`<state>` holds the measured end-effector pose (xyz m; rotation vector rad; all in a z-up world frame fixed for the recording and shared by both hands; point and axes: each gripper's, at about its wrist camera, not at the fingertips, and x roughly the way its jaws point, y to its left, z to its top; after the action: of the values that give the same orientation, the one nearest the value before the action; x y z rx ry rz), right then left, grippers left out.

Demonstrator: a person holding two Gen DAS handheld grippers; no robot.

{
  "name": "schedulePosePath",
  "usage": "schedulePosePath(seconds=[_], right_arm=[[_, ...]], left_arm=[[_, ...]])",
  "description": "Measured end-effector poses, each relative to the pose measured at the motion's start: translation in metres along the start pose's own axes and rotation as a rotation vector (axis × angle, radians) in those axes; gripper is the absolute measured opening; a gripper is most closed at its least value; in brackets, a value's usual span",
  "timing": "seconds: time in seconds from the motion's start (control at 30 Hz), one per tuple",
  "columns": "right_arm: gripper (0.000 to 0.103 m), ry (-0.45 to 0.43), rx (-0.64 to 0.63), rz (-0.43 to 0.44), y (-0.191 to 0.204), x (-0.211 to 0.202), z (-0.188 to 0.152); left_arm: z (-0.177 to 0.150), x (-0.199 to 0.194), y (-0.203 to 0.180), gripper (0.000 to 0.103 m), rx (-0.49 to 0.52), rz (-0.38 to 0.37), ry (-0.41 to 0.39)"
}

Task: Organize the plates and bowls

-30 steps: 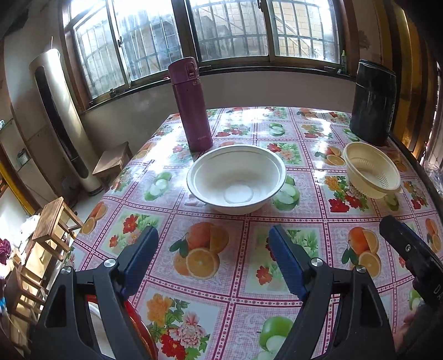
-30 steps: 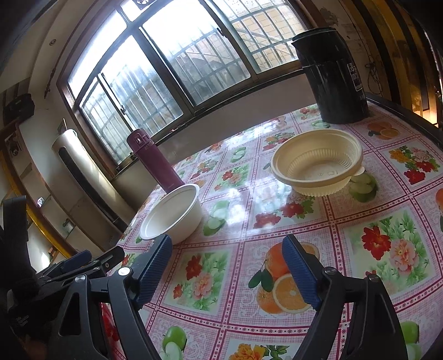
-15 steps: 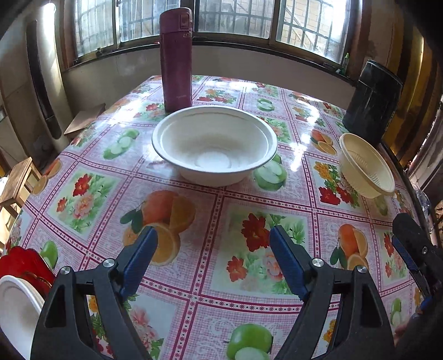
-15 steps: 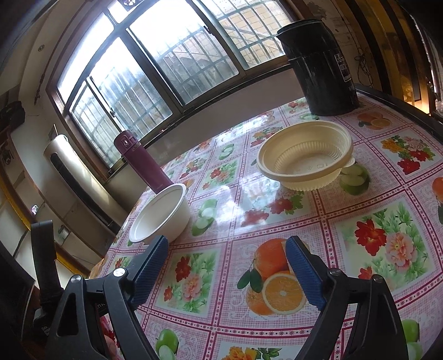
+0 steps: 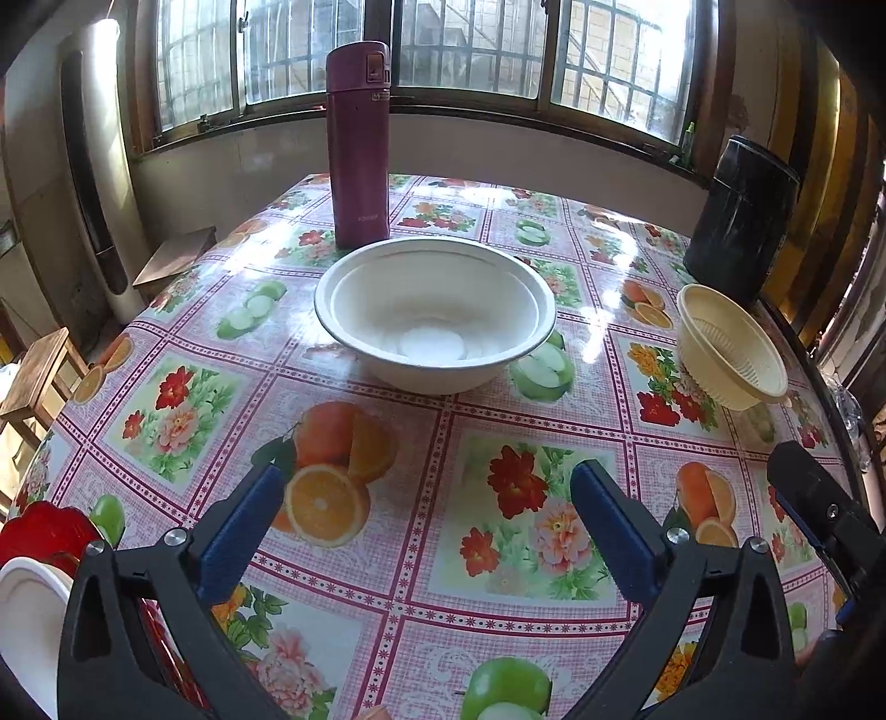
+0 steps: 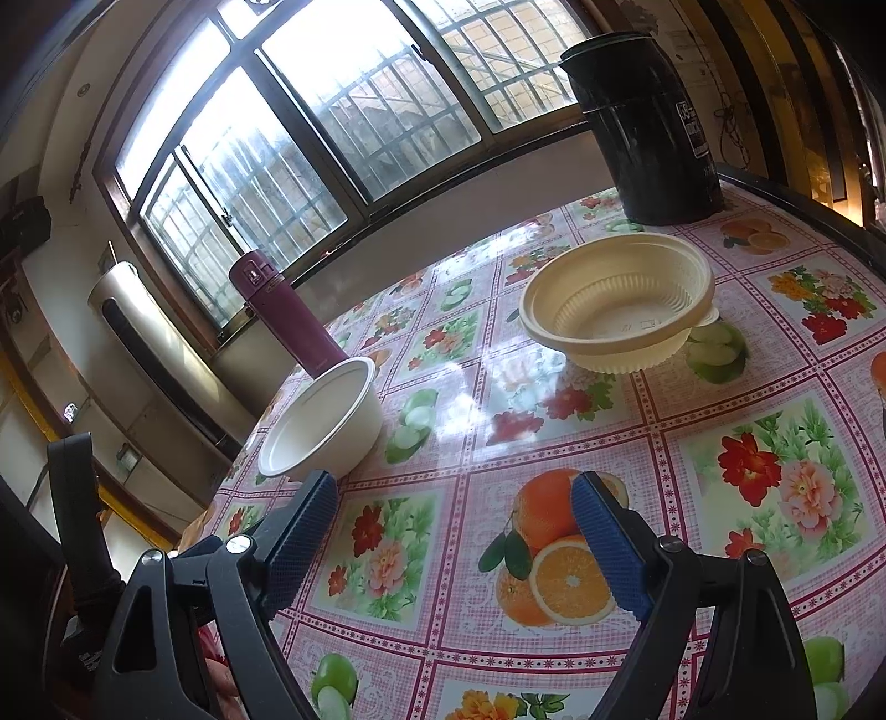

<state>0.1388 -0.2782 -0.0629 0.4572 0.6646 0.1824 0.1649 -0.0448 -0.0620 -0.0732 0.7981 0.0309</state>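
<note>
Task barely begun: white bowl and yellow bowl sit well apart, unstacked. Left gripper jaws are opening, empty; right gripper stands apart, empty.

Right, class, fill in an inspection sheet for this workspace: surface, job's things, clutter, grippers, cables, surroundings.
Surface: table under a glossy fruit-and-flower oilcloth.
Job's things: white bowl upright and empty at centre; cream bowl upright to its right, apart from it; red plate with a white dish at the near left edge.
Clutter: maroon flask standing behind the white bowl; black canister at the far right.
Grippers: left gripper jaws opening, nothing between them; right gripper open, holding nothing.
Cables: nothing seen.
Surroundings: barred window; wooden stools on the left.
</note>
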Motion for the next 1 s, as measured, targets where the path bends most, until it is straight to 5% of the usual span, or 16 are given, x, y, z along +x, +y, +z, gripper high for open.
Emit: schedulePosePath(seconds=[1.0], right_arm=[[0.088, -0.013, -0.013, 0.000, 0.0040, -0.0034, -0.0004]], left_arm=[[-0.0021, -0.0039, -0.0009, 0.103, 0.019, 0.026, -0.020]])
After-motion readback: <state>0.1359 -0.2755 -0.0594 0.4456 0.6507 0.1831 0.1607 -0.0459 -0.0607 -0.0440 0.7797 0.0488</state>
